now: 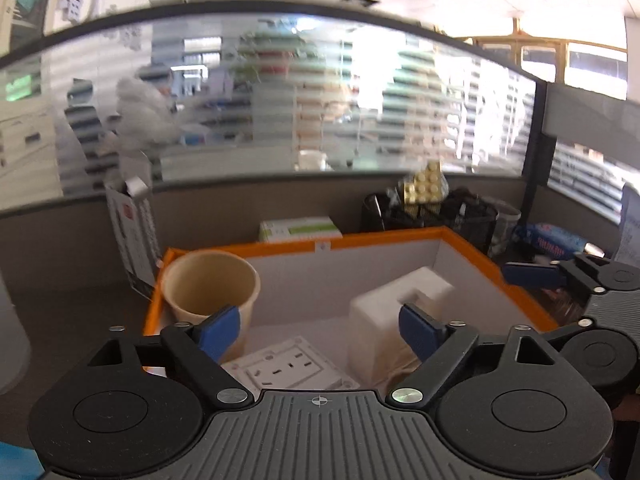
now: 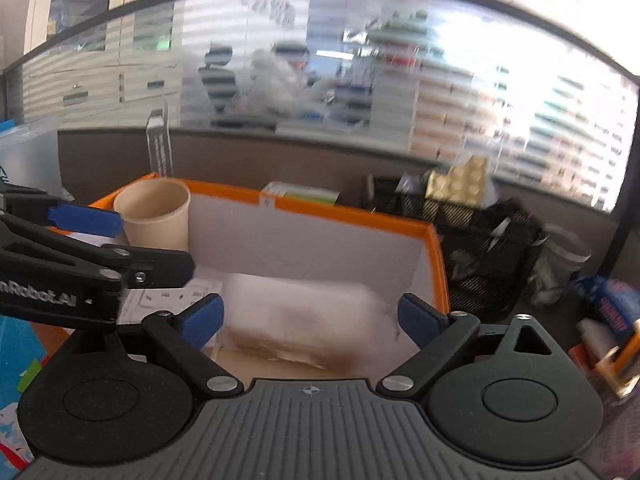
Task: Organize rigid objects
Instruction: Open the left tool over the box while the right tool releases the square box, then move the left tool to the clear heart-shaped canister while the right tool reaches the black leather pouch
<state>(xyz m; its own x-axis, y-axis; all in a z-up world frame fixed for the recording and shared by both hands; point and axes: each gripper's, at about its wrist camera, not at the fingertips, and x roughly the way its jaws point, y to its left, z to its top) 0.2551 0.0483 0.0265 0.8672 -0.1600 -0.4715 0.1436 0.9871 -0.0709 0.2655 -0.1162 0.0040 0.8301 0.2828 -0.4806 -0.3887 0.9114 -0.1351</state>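
Looking along the left tool, I see its two blue pads spread wide with nothing pressed between them. The right tool stands just as wide, its two pads clear of the thing below.

Both tools hang over one orange-rimmed box with pale grey walls. Nearest in it, under the left tool, lies one flat white socket plate. Just beside that, to the right, sits one white foam block, blurred in both views; in the right wrist view it lies between the right tool's pads without touching them. One tan paper cup stands upright in the far left corner of the box, its mouth open. That makes three things inside.

Beyond the far wall of the box I count one flat white-and-green carton lying on the worktop. To its right stands one black mesh basket, with one gold blister sheet sticking up out of it. Left of the box, one tall printed carton stands against the grey partition. At the far right lies one blue packet. Behind it all runs a striped frosted glass screen.
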